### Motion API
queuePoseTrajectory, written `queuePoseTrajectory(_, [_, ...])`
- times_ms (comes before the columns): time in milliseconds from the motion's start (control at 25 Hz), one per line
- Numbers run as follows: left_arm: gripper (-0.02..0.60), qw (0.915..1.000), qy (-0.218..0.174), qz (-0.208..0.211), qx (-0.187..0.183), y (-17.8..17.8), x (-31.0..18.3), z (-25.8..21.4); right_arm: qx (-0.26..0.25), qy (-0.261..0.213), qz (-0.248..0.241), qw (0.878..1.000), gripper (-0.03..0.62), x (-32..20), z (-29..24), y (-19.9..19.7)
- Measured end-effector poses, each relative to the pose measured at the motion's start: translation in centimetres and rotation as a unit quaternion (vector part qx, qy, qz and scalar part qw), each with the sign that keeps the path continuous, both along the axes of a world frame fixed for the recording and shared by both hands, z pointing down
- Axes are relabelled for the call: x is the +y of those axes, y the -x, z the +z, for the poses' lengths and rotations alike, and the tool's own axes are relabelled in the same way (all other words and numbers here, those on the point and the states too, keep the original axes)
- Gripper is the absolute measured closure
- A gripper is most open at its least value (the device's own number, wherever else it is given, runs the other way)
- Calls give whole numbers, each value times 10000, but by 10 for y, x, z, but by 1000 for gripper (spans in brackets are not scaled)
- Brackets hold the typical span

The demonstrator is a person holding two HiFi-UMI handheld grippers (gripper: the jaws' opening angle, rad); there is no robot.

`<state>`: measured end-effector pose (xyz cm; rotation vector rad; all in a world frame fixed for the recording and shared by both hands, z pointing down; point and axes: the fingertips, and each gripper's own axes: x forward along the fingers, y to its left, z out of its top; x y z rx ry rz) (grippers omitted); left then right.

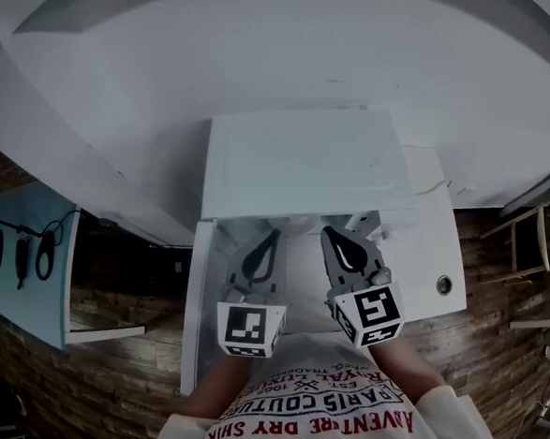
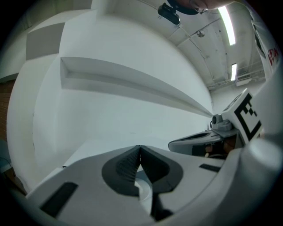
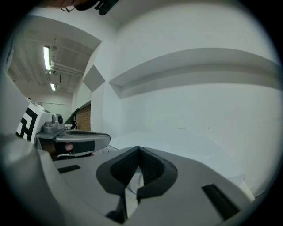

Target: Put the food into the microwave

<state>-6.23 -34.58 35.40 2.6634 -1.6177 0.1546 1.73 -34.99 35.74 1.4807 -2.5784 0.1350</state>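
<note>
The food itself cannot be picked out with any certainty. In the head view, a pale rounded shape [image 1: 291,226] sits at mid-frame between the two grippers, right at the lower edge of the white box-shaped microwave [image 1: 307,164], but too little of it shows to say what it is. The microwave fills the centre of the head view, seen from above, and stands on a white table [image 1: 433,244].

The left gripper [image 2: 140,150] has its dark ribbed pads pressed together at the tips, with nothing between them. In the left gripper view a pale curved edge shows through the small gap lower down. The right gripper [image 3: 139,150] is closed the same way, tips meeting on nothing, with a similar pale sliver below them. In the head view, both grippers are side by side just below the microwave, a little apart, with their marker cubes nearest the camera. Each gripper view looks out onto plain white surfaces, with the other gripper at the frame's edge.

A small round fitting [image 1: 444,285] lies on the table at centre right. At the bottom of the head view is the person's white shirt with red lettering [image 1: 328,405]. Brick-patterned floor [image 1: 123,382] spreads to the lower left, a pale blue panel [image 1: 28,262] hung with dark cables is at the left edge, and a wooden chair [image 1: 527,241] is at the right edge.
</note>
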Motion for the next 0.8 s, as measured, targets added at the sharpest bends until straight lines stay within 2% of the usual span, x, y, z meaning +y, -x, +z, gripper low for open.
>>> queuePoseTrajectory(280, [575,9999,84,-65,80,3,0,1,-103,122,8,9999,583,-1,4,-2])
queuePoseTrajectory(480, [575,9999,122,-45,99,1,-3,3,-75,261,-187,9995,583,-2,10,4])
queuePoseTrajectory(800, [575,9995,282,-39,108,-1,-3,8,-145,265,-114,9995,583,-4,9,1])
